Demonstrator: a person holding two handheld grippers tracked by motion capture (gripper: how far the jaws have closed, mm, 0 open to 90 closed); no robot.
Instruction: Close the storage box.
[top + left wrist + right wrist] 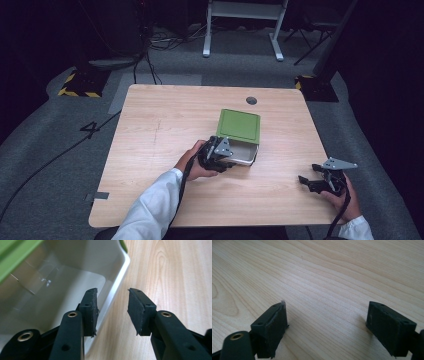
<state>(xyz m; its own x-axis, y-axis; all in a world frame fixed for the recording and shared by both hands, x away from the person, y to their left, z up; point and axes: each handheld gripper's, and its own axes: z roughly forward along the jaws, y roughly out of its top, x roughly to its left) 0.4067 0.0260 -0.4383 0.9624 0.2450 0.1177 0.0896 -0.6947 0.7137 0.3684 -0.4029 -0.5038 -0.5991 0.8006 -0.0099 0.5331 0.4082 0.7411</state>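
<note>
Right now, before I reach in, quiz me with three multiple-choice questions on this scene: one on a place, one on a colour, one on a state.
1. Where do the left gripper's jaws stand?
A. Astride a wall of the white plastic box
B. On top of the lid
C. Over bare table, far from the box

2. What colour is the flat square lid lying across the box?
A. Red
B. Green
C. Blue

3. How is the right gripper?
A. Shut on the lid
B. Shut on the box
C. Open, nothing between its jaws

Answers:
1 A: in the left gripper view, the left gripper has one jaw inside the white plastic box and one outside.
2 B: the lid is green in the high view.
3 C: the right gripper spreads wide over the wooden table.
</note>
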